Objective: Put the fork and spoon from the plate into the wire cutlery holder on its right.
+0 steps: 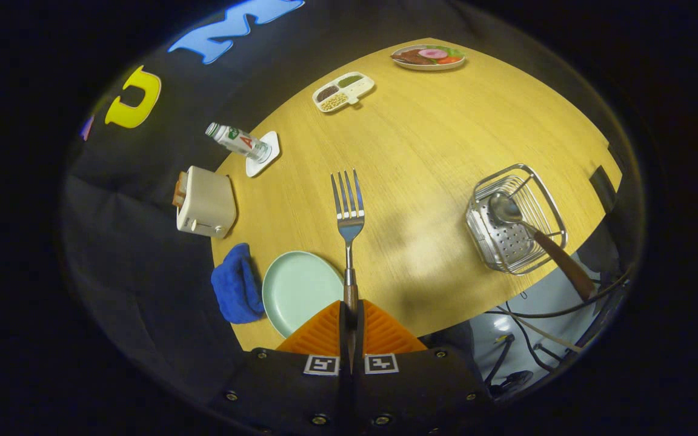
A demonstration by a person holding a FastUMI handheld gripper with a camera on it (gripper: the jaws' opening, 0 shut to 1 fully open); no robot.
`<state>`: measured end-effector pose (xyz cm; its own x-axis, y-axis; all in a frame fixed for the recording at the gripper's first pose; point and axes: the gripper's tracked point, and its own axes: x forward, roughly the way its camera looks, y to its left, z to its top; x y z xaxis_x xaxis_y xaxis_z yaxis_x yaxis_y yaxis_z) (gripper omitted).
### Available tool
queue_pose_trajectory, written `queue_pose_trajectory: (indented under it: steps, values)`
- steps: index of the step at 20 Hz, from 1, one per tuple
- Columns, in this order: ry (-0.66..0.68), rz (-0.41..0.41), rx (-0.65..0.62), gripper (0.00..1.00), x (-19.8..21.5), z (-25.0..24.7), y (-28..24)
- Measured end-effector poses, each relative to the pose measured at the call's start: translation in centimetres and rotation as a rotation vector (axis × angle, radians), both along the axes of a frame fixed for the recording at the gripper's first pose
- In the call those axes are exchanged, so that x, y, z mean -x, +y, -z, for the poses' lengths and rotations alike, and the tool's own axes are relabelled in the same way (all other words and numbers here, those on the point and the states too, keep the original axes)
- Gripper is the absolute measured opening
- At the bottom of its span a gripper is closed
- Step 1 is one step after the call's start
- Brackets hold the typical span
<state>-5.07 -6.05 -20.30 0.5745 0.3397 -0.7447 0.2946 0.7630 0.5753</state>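
Tool (351, 318) pinches the fork (348, 209) by its handle, both fingers pressed together on it; tines point straight ahead, held above the table (434, 139). Pale green plate (297, 287) sits just left of the fingers, bare. Wire cutlery holder (514, 218) stands well to the right; spoon (528, 233) is in it, bowl inside, handle leaning out over the near rim. Beyond: toaster (205, 203), blue cloth (237, 284), bottle (239, 141) tilted on a white coaster (267, 158), divided tray (343, 92) with grains, food plate (429, 56).

Bright overhead light on the table (446, 139), soft shadows, strong fisheye bending at edges.
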Motion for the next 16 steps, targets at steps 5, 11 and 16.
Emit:
queue_pose_trajectory:
  steps: [5, 11, 16]
  values:
    - [0.028, 0.091, 0.003, 0.01, 1.4, 0.8, -4.6]
    - [0.080, 0.138, -0.014, 0.01, 3.2, 1.9, -8.1]
    - [0.131, 0.133, -0.060, 0.01, 4.9, 2.6, -8.1]
